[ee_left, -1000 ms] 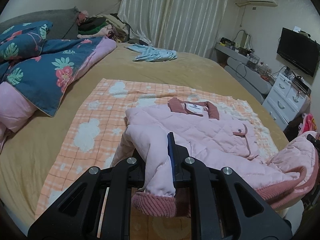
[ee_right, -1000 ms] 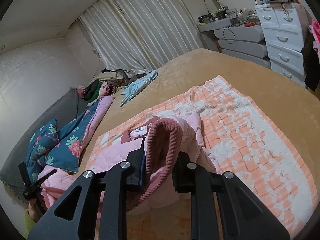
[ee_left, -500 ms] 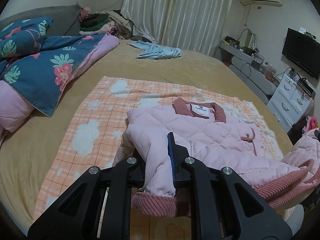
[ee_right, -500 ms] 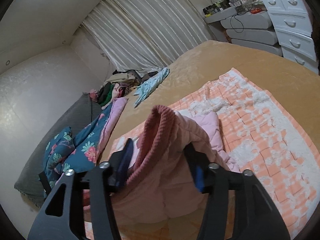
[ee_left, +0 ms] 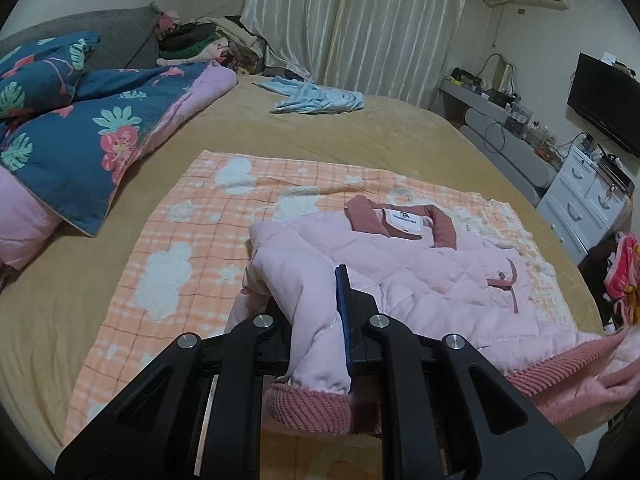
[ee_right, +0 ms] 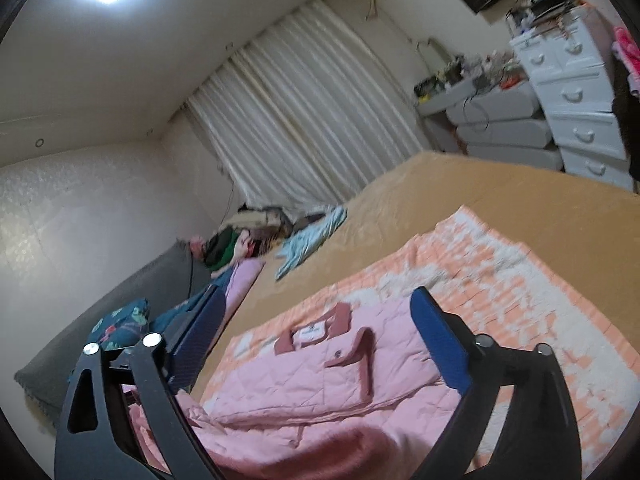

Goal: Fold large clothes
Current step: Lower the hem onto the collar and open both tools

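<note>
Pink quilted jacket [ee_left: 420, 276] w/ dark-pink ribbed cuffs lies on orange-white checked blanket [ee_left: 192, 240], on bed.
Your left gripper [ee_left: 316, 312] jaws pinch its sleeve; right gripper [ee_right: 316, 332] jaws spread wide above jacket.

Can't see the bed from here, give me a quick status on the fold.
Left gripper shut on jacket sleeve. Right gripper open, nothing between its fingers. Pink jacket lies collar-up on orange blanket. Nothing in the way.

Jacket [ee_left: 432, 276] pale pink, quilted, rust-red collar – blanket [ee_left: 192, 248] orange check, white clouds – bedspread [ee_left: 400, 132] mustard
</note>
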Tool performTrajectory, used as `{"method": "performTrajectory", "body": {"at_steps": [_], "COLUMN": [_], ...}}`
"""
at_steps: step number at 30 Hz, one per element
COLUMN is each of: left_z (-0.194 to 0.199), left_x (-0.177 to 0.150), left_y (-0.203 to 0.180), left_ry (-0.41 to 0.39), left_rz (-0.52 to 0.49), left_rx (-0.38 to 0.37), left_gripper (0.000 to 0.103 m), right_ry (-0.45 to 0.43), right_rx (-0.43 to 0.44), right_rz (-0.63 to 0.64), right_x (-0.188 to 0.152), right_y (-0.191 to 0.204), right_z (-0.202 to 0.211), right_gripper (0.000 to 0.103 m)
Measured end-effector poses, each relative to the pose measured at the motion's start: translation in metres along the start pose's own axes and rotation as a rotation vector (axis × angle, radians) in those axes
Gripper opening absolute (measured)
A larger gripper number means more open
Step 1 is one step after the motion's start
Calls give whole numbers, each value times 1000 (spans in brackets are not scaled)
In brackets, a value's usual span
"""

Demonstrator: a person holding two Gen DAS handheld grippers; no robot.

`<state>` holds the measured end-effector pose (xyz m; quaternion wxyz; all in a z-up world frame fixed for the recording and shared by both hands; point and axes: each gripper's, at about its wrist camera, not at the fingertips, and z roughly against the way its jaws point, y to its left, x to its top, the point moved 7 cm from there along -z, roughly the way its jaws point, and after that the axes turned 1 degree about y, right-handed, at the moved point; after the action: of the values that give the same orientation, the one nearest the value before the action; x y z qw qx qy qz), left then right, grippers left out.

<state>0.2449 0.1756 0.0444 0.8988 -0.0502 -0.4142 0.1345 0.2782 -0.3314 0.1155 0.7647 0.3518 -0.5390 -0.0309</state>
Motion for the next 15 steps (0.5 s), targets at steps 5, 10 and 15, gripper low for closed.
{"method": "performTrajectory", "body": {"at_steps": [5,10,15], "left_z": [-12,-24,-45], "left_x": [5,14,21], "left_y": [-10,-8,0], "left_ry": [5,21,48], "left_rz": [-8,18,55], "left_rx": [8,19,36], "left_gripper": [8,8,8], "right_ry": [-47,-59,-84], "right_rx": [-40,-58,-43], "right_rz": [-55,-47,27], "right_x": [2,15,19], "right_y": [-27,-30,-18], "right_z": [5,-13,-14], "right_gripper": [97,97,99]}}
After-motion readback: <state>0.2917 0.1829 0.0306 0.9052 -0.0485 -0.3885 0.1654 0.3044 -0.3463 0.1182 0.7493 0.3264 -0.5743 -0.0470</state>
